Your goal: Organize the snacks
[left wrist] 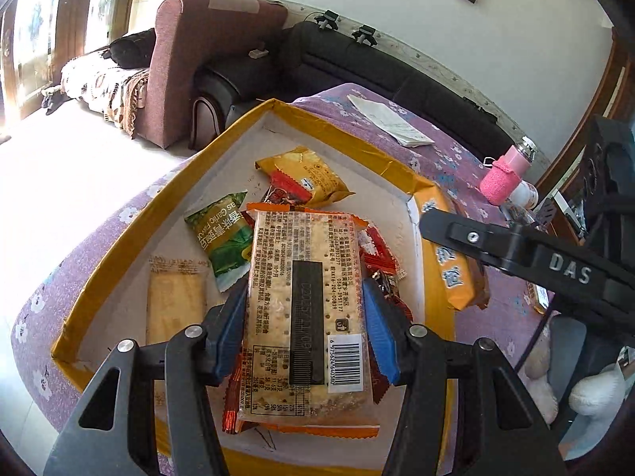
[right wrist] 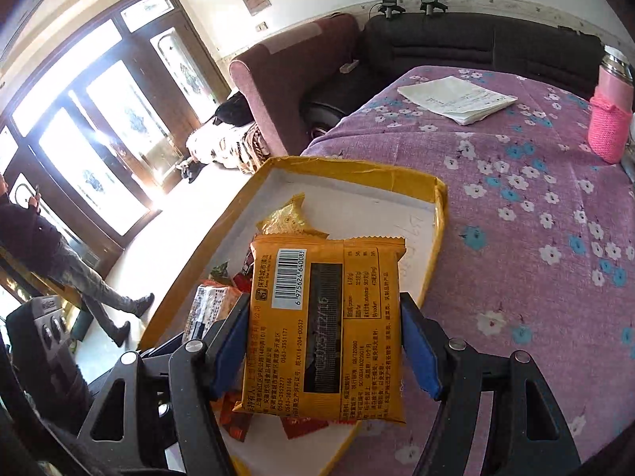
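My left gripper (left wrist: 305,297) is shut on a clear cracker packet (left wrist: 278,277) with orange ends, its blue pads pressing both long sides. It hangs over a shallow yellow-rimmed box (left wrist: 131,222) with a white floor. Inside lie a green packet (left wrist: 222,238), a yellow packet (left wrist: 305,174), red wrappers (left wrist: 377,254) and a pale cracker packet (left wrist: 174,301). My right gripper (right wrist: 325,309) is shut on an orange barcode packet (right wrist: 357,277), above the box (right wrist: 436,214) near its right rim. In the left wrist view this orange packet (left wrist: 456,273) shows beside the box wall.
The box sits on a table with a purple floral cloth (right wrist: 535,258). A folded paper (right wrist: 456,97) and a pink sleeved bottle (right wrist: 609,119) stand farther back. Sofas (right wrist: 301,63) lie beyond the table. A person (right wrist: 59,254) stands by the glass doors at left.
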